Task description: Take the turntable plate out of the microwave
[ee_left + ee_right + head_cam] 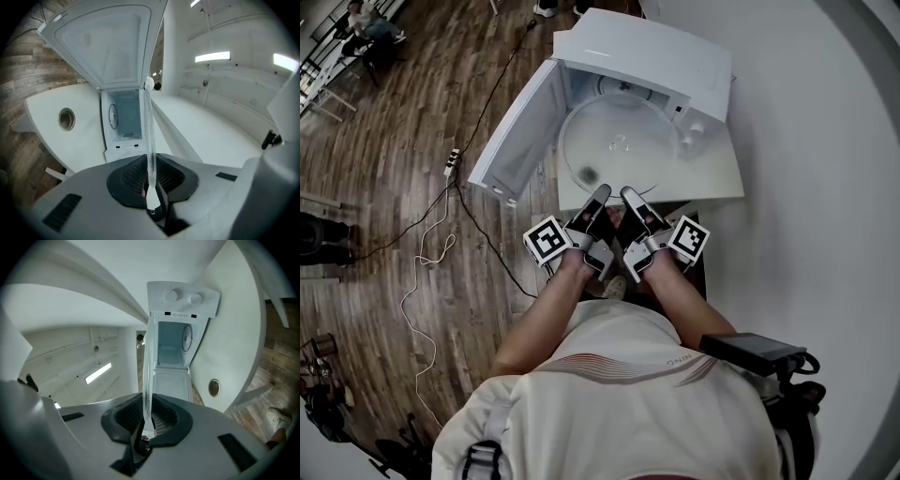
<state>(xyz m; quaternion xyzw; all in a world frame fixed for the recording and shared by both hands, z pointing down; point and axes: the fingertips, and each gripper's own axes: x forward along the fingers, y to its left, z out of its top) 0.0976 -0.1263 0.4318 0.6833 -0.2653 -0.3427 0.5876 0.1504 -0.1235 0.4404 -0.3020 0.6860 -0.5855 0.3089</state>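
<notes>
The clear glass turntable plate (pixel 619 145) is held about level above the white table (pixel 717 180), in front of the open white microwave (pixel 652 52). My left gripper (pixel 598 195) and right gripper (pixel 630 195) sit side by side on its near rim, both shut on it. In the left gripper view the plate (pixel 150 126) runs edge-on from between the pads of the left gripper (pixel 151 180) towards the microwave cavity (pixel 123 115). The right gripper view shows the same: the plate's edge (pixel 147 376) is clamped in the right gripper (pixel 146 420), with the cavity (pixel 176 350) beyond.
The microwave door (pixel 517 127) stands swung open to the left. Its knobs (pixel 182 297) are on the right panel. Cables (pixel 431 253) and a power strip (pixel 450 164) lie on the wooden floor at left. A white wall (pixel 825 187) closes the right side.
</notes>
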